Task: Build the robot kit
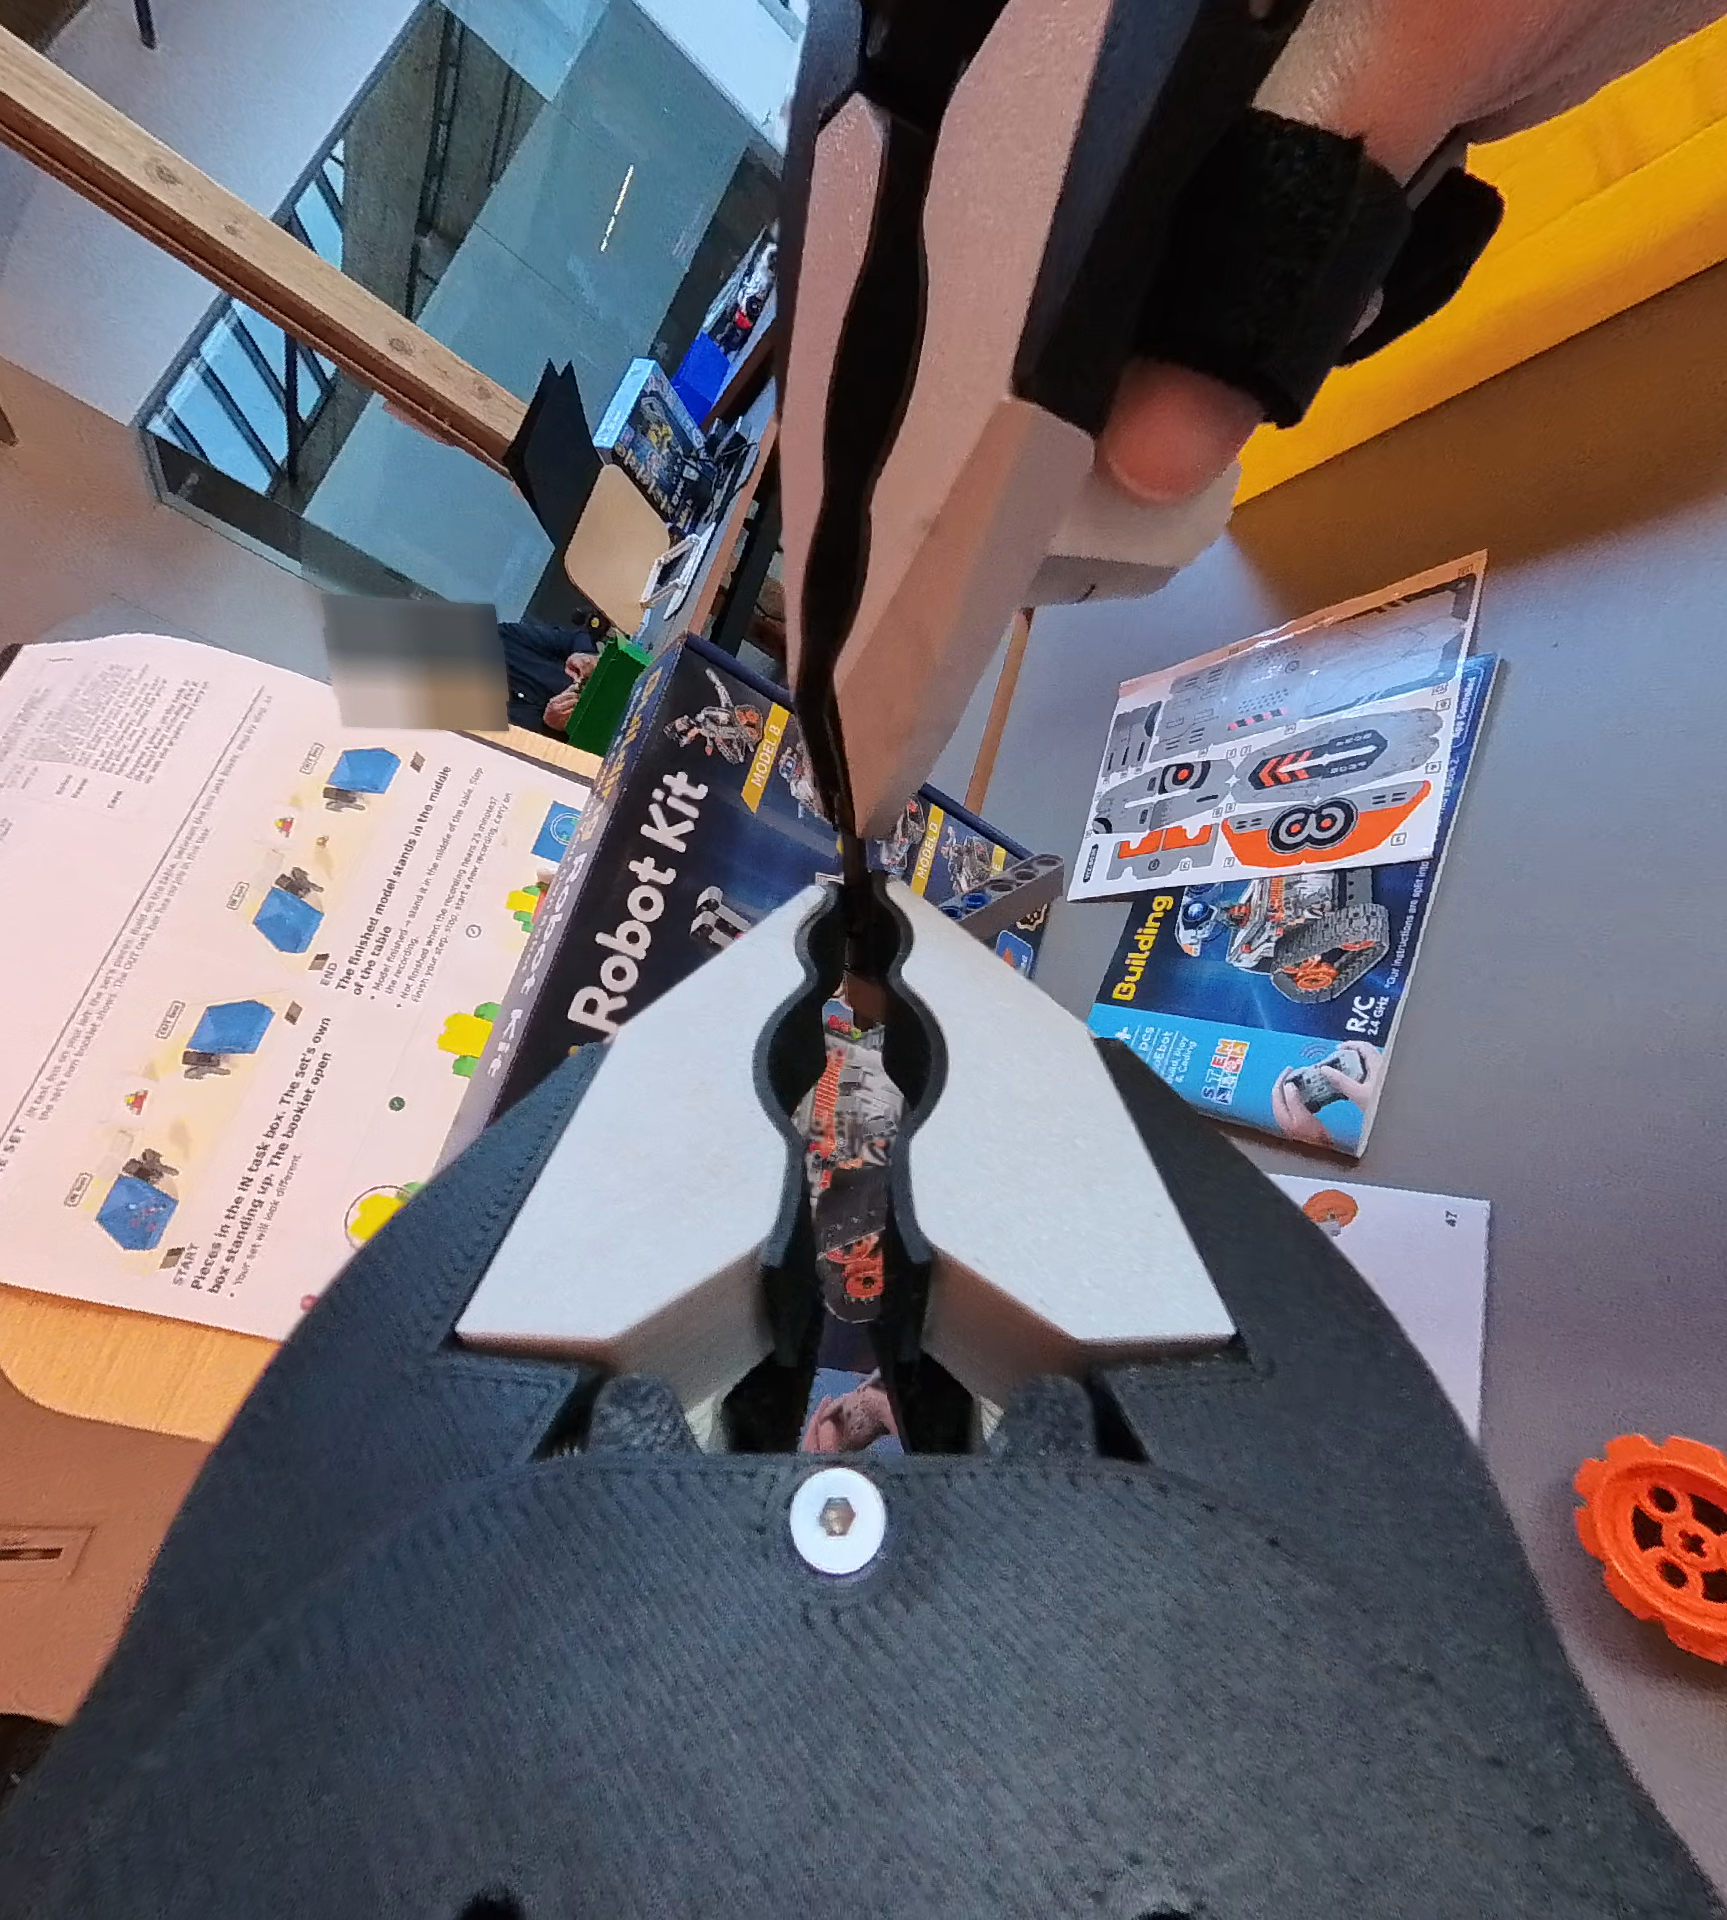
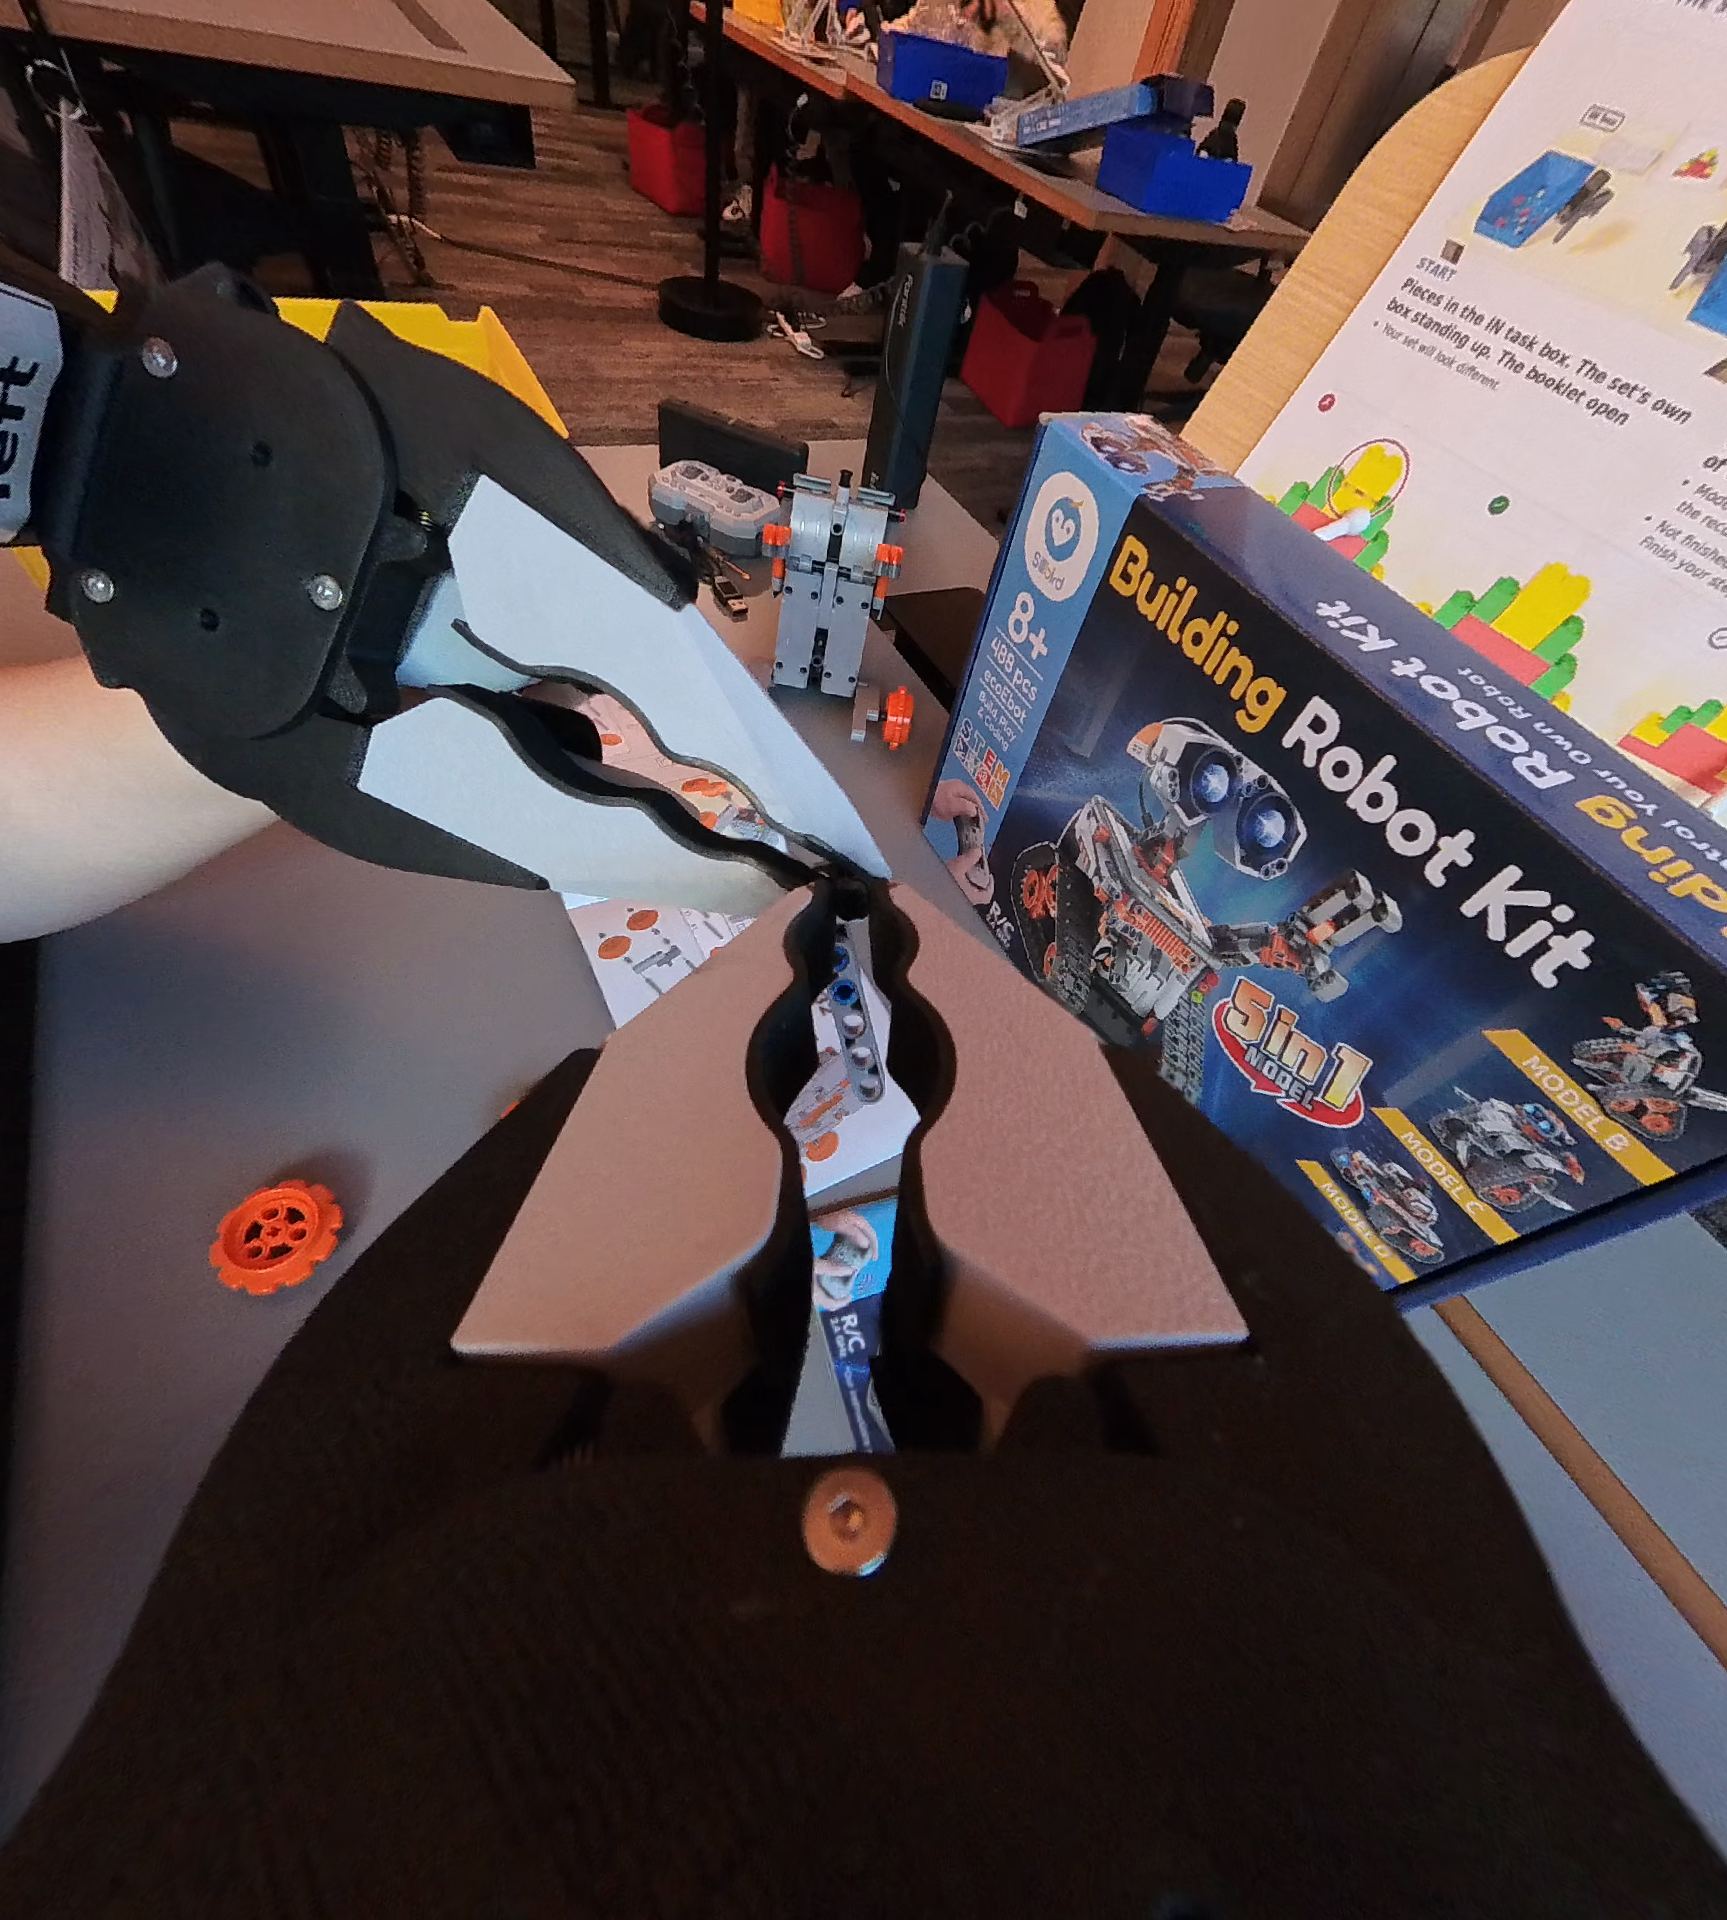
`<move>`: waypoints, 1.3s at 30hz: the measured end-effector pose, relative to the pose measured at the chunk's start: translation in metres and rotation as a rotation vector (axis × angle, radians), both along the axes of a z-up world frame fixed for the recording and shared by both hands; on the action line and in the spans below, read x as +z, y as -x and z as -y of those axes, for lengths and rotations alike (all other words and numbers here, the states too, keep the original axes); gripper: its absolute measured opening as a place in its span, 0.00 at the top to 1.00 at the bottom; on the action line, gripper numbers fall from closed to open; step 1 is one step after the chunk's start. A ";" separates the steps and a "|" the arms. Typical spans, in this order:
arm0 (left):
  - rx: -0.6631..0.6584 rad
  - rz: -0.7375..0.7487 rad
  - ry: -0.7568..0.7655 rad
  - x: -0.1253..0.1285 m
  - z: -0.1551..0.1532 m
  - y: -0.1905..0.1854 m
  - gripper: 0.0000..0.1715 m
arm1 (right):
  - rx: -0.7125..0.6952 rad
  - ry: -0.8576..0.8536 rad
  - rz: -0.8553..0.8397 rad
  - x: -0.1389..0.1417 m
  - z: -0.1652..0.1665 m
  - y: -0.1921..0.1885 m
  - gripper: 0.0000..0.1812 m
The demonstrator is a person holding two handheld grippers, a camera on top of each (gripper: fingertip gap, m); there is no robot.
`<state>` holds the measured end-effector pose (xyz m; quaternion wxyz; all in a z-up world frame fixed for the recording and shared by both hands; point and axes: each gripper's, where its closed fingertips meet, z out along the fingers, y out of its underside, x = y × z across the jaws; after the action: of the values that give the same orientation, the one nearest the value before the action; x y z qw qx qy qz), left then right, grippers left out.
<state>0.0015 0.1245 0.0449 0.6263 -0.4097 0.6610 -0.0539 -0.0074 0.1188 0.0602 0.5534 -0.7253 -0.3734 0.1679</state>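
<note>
My right gripper (image 2: pixel 843 920) is shut on a grey beam (image 2: pixel 857 1029) with holes and blue pins, held above the grey table (image 2: pixel 215 1039). My left gripper (image 2: pixel 823 878) comes in from the left, tip to tip with it. It is shut on a small black pin (image 2: pixel 848 894) at the beam's far end. In the left wrist view my left gripper (image 1: pixel 854 914) is closed at the centre. The right gripper (image 1: pixel 843 831) reaches down from above, and the beam (image 1: pixel 994 883) sticks out to the right of the tips.
An orange gear wheel (image 1: pixel 1695 1548) (image 2: pixel 275 1236) lies on the table. A blue robot kit box (image 2: pixel 1358 883) leans on a board with an instruction sheet (image 2: pixel 1617 364). A booklet (image 1: pixel 1285 987), a sticker sheet (image 1: pixel 1285 748), a part-built grey model (image 2: pixel 833 582) and a yellow bin (image 1: pixel 1617 208) are around. My two grippers' fingertips are within a few centimetres of each other. The orange gear wheel (image 1: pixel 1695 1548) sits 20 cm or so from the ends of my left fingers.
</note>
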 end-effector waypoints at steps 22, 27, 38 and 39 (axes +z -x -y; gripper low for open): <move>-0.002 0.001 -0.006 0.000 0.002 0.000 1.00 | 0.000 -0.019 0.064 -0.001 0.003 0.004 0.97; 0.009 -0.022 -0.010 -0.004 0.001 -0.001 1.00 | -0.024 -0.004 0.112 -0.005 0.002 0.002 0.97; 0.002 -0.020 0.007 -0.004 0.002 -0.001 1.00 | -0.078 -0.019 0.216 -0.005 0.002 0.003 0.97; -0.002 -0.017 0.011 -0.003 0.003 -0.001 1.00 | -0.078 -0.024 0.223 -0.005 0.003 0.003 0.97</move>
<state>0.0025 0.1219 0.0418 0.6183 -0.4129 0.6665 -0.0545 -0.0108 0.1156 0.0554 0.5233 -0.7467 -0.4062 0.0598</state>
